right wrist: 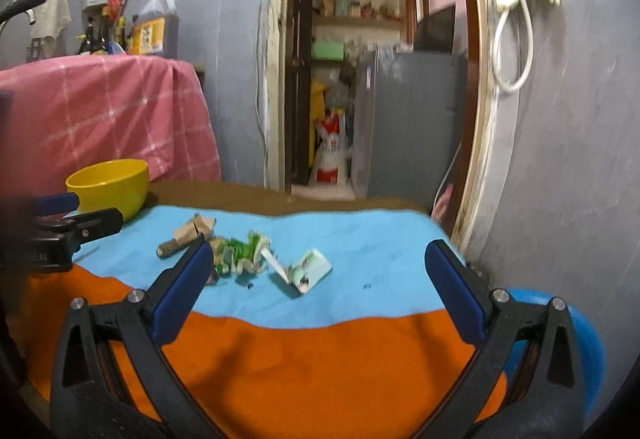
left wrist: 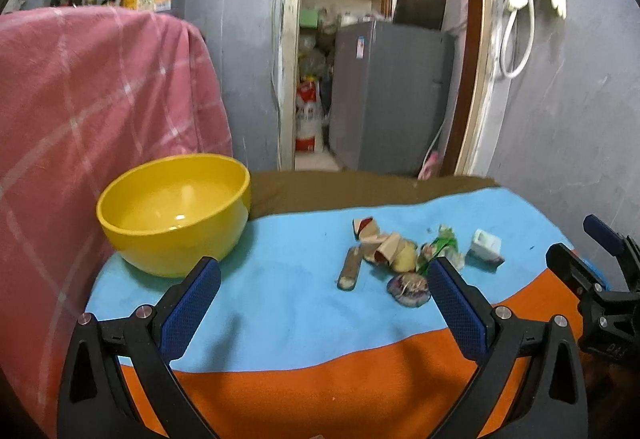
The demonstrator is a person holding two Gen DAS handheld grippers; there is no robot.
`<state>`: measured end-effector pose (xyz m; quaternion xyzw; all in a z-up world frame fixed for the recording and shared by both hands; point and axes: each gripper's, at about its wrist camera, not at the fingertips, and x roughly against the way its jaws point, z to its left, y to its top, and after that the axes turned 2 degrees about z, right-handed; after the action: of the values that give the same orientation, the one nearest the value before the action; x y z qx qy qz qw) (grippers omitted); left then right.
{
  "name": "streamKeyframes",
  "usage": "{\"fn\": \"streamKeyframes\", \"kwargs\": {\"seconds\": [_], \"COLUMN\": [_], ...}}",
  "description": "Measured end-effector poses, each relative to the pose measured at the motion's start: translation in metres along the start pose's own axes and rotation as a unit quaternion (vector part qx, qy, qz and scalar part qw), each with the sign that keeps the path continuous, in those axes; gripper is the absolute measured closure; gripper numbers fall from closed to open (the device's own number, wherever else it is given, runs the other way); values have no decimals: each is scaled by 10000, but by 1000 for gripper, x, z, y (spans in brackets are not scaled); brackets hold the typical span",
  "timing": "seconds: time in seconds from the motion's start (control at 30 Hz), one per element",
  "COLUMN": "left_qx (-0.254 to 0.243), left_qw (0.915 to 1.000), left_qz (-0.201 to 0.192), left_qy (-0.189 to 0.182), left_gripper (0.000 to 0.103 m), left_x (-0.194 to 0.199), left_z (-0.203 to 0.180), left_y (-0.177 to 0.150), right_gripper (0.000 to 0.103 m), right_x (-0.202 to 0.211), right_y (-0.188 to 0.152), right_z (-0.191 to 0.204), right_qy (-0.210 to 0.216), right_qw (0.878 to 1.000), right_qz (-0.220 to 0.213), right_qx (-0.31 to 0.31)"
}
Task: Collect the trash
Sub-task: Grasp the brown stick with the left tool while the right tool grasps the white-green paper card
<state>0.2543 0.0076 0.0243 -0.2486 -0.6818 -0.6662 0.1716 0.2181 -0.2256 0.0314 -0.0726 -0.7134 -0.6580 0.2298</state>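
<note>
The left wrist view looks into the yellow bowl (left wrist: 174,213), which stands on the far left of the tabletop (left wrist: 288,303), on the blue part of the cloth; its inside is bare. The same view shows the trash (left wrist: 404,259) spread out: brown paper scraps, a short brown stick, a purple wrapper nearest the camera, a green wrapper, and a small white carton (left wrist: 485,249) to the right, apart from the pile. The right gripper (left wrist: 600,267) shows at that view's right edge.

The right wrist view shows the carton (right wrist: 310,269) lying open and flat, near the green wrapper, and the bowl (right wrist: 110,187) only from outside, far left. The left gripper (right wrist: 76,217) appears at its left edge.

The left gripper (left wrist: 324,303) has its fingers wide apart, holding nothing, above the cloth before the trash. The right gripper (right wrist: 320,283) is likewise spread wide and empty; the carton lies between its fingers in view, untouched.
</note>
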Motion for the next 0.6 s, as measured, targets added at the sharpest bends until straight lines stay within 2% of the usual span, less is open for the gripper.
{"fn": "streamKeyframes", "kwargs": {"seconds": [0.17,0.33,0.5,0.6], "left_qx": [-8,82,1,38], "left_qw": [9984,9958,9940,9923], "left_qz": [567,915,1084,1203], "left_qy": [77,18,-157,-300], "left_gripper": [2,6,21,34], "left_x": [-24,-42,-54,-60], "left_z": [1,3,-1,0], "left_y": [-1,0,1,2], "right_gripper": [0,0,0,0], "right_x": [-20,-39,-69,-74], "right_y": [-4,-1,4,7], "right_z": [-1,1,9,10], "right_qy": [45,-52,-43,-6], "right_qw": [9986,9945,9834,9816], "right_qz": [533,1046,1783,1873], "right_qx": [-28,40,323,369]}}
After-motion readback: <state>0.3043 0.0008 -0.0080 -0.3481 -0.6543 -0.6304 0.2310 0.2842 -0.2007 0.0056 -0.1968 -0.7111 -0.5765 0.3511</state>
